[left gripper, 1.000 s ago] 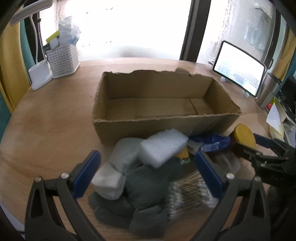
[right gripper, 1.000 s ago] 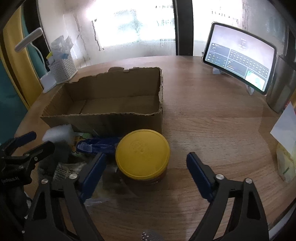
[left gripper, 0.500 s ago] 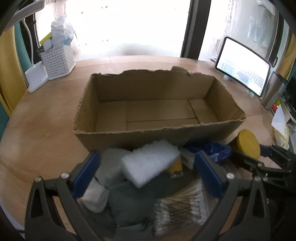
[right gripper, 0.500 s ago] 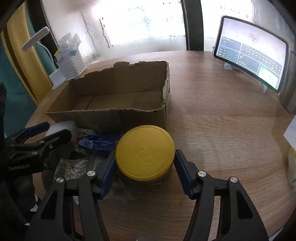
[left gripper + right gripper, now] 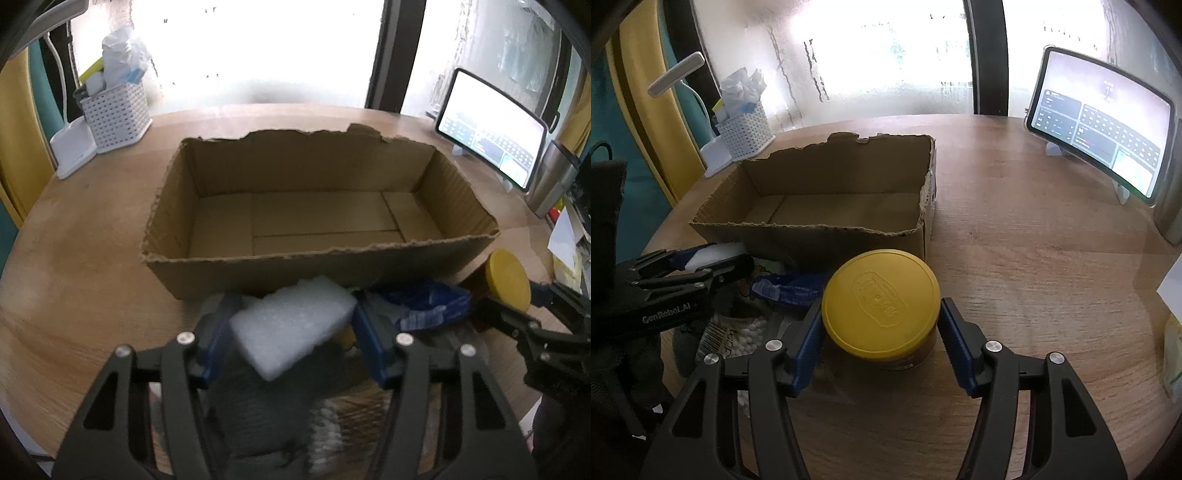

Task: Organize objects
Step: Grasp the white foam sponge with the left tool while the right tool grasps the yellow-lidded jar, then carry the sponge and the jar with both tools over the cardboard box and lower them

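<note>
An empty open cardboard box (image 5: pixel 317 254) stands mid-table; it also shows in the right wrist view (image 5: pixel 827 236). My left gripper (image 5: pixel 293 325) is shut on a white foam block (image 5: pixel 291 326), just in front of the box's near wall. My right gripper (image 5: pixel 881 328) is shut on a yellow-lidded jar (image 5: pixel 881 301) by the box's near right corner; the jar also shows in the left wrist view (image 5: pixel 508 282). Under and between them lie a blue packet (image 5: pixel 424 302), grey cloth (image 5: pixel 258 402) and a bag of cotton swabs (image 5: pixel 738 336).
A white basket (image 5: pixel 114 114) with items and a white stand (image 5: pixel 74 147) are at the far left. A tablet on a stand (image 5: pixel 1104 125) and a metal tumbler (image 5: pixel 554 177) are at the far right. Papers (image 5: pixel 565 240) lie at the right edge.
Both grippers closed: the left on the foam block, the right on the jar. The left gripper moved up towards the box with the block.
</note>
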The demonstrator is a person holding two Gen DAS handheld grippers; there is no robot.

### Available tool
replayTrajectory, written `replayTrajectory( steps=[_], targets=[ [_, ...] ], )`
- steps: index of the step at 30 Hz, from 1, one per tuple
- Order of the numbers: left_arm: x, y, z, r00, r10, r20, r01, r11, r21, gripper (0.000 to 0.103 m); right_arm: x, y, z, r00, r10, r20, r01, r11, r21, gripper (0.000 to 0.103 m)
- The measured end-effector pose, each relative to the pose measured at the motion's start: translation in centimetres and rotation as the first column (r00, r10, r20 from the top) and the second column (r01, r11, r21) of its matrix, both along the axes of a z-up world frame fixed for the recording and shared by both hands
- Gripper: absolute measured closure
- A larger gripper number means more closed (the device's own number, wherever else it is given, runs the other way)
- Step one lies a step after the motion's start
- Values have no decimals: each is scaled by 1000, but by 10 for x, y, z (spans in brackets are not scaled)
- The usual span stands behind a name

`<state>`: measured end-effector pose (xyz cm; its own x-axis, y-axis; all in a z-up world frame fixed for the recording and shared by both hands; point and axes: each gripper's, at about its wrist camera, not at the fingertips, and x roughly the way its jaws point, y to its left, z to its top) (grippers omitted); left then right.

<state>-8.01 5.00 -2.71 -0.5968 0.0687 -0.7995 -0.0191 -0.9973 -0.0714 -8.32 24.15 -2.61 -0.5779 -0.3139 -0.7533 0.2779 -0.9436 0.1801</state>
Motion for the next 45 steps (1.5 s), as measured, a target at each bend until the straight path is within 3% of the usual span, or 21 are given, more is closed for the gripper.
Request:
replayTrajectory(
  steps=[26, 45],
  targets=[
    [26, -2, 50, 992, -60, -113, 67, 996, 59, 43, 14, 4, 42, 995, -43, -90, 45, 999, 22, 40],
    [5, 0, 78, 982, -84, -171, 98, 992, 76, 43, -3, -2, 80, 989, -10, -147, 15, 999, 29, 40]
  ],
)
